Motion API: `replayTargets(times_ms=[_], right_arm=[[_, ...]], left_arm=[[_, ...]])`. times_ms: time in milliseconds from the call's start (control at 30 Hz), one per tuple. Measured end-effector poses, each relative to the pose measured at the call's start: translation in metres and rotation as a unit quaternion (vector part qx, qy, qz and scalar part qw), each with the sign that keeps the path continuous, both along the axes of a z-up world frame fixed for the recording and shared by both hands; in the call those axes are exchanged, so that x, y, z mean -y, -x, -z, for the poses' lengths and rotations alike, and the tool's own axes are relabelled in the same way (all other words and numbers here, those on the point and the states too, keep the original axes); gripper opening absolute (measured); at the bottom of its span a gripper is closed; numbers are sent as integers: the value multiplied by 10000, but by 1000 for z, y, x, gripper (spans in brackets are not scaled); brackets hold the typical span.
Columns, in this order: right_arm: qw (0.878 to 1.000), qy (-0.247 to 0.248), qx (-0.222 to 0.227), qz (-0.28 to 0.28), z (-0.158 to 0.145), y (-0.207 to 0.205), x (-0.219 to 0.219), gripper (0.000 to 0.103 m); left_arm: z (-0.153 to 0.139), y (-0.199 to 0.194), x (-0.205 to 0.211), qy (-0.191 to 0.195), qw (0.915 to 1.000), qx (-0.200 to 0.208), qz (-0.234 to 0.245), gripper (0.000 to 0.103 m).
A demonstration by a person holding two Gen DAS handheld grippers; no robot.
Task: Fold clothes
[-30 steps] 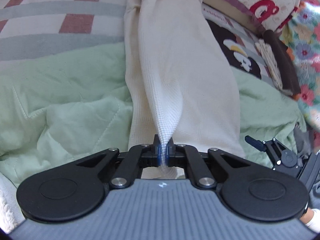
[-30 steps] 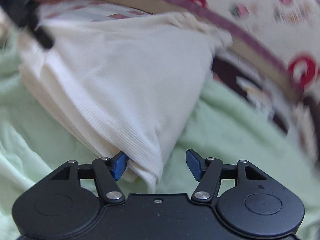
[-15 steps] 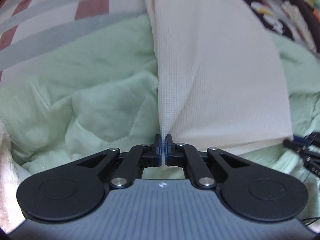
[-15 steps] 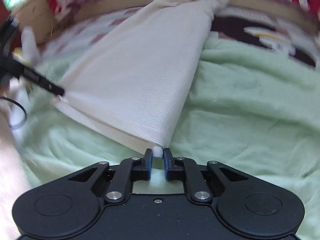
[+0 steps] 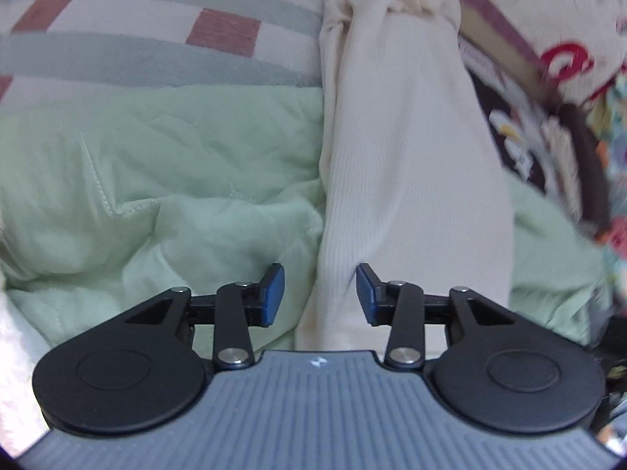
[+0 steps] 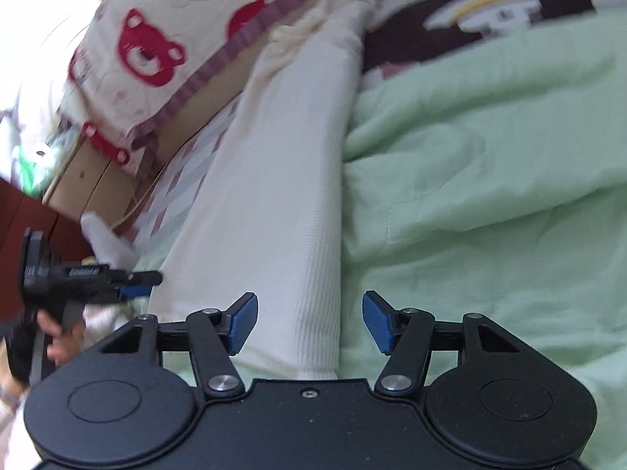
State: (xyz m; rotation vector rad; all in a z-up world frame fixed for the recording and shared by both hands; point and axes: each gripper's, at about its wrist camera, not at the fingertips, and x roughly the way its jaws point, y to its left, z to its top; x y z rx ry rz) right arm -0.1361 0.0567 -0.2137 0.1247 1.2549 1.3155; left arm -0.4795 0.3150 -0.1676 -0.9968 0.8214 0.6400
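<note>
currently: one cream ribbed garment (image 5: 407, 180), laid in a long narrow strip on the green quilt (image 5: 164, 180) of a bed, far end bunched against a bear-print pillow (image 6: 149, 51). left tool (image 5: 319, 293) open, pads either side of the near hem, gripping nothing. right tool (image 6: 309, 323) likewise spread over the hem. checked sheet (image 5: 156, 27) beyond.
</note>
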Motion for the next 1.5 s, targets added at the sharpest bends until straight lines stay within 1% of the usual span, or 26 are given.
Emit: replayTargets(times_ms=[100, 200, 233, 267, 300, 333, 367, 467, 500, 600, 667, 700, 733, 767, 833, 900, 967, 1067, 1100, 1133, 1167, 1200, 1233, 1333, 1433, 1500], right_arm=[[9996, -6, -265, 42, 18, 2, -13, 64], [9985, -257, -463, 101, 26, 6, -15, 65], [9981, -323, -519, 105, 27, 7, -16, 66], [9975, -399, -588, 50, 27, 8, -16, 66], [9967, -507, -633, -83, 26, 10, -18, 61], [9963, -631, -537, -243, 22, 13, -19, 24], [9958, -764, -327, -391, 14, 17, -19, 10], [9889, -1324, 69, -669, -22, 19, -8, 10], [9889, -1306, 154, -686, -30, 16, -5, 10], [9925, -820, 497, -755, -30, 10, -7, 10], [9928, -521, 705, -818, -24, 10, -12, 10], [9931, -458, 708, -814, -21, 12, -14, 10], [9937, -426, 675, -786, -18, 12, -14, 11], [9946, -424, 609, -729, -16, 12, -13, 14], [9958, -390, 533, -628, -12, 12, -13, 14], [9966, -340, 465, -590, -7, 12, -13, 21], [9975, -272, 348, -559, 0, 11, -9, 47], [9981, -312, 211, -492, 8, 13, -20, 54], [9981, -343, 179, -485, 10, 14, -25, 55], [9980, -374, 146, -478, 12, 15, -29, 56], [9980, -399, 132, -476, 13, 15, -34, 48], [9978, -411, 125, -498, 11, 15, -39, 31], [9975, -441, 75, -548, 7, 13, -42, 10], [9949, -751, -45, -666, -27, 4, -36, 10], [9940, -883, -67, -645, -74, -11, -28, 10], [9928, -967, 85, -697, -107, -17, -25, 10]], left_arm=[[11, -7, -1, 126, 9999, -6, -20, 41], [23, -16, -5, 276, 9996, 76, -35, 41], [26, -19, -5, 318, 9994, 151, -31, 39], [27, -22, -6, 328, 9993, 174, 49, 26], [28, -27, -6, 322, 9992, 169, 167, 12], [27, -30, -5, 262, 9992, 149, 281, 5], [22, -32, -2, 166, 9991, 141, 376, 5], [7, -34, 7, -91, 9980, 186, 600, 5], [4, -33, 10, -125, 9976, 240, 637, 5], [0, -33, 13, -68, 9968, 384, 694, 8], [9, -37, 10, 61, 9975, 255, 658, 10], [14, -39, 9, 121, 9978, 171, 633, 12], [18, -41, 8, 165, 9979, 117, 610, 21], [21, -42, 8, 202, 9980, 77, 589, 26], [27, -43, 6, 276, 9981, -1, 547, 27], [33, -45, 5, 349, 9981, -79, 504, 29], [37, -47, 5, 402, 9980, -121, 470, 39], [36, -51, 10, 309, 9984, -82, 474, 48], [35, -54, 13, 199, 9982, -132, 549, 46], [32, -57, 16, 49, 9973, -210, 699, 34], [28, -61, 20, -107, 9957, -290, 871, 3], [23, -64, 24, -263, 9935, -370, 1042, 4], [19, -67, 27, -419, 9907, -450, 1213, 4], [-9, -72, 41, -938, 9803, -589, 1637, 4], [-42, -71, 43, -971, 9781, -415, 1794, 4], [-70, -76, 47, -1090, 9749, -322, 1915, 4]])
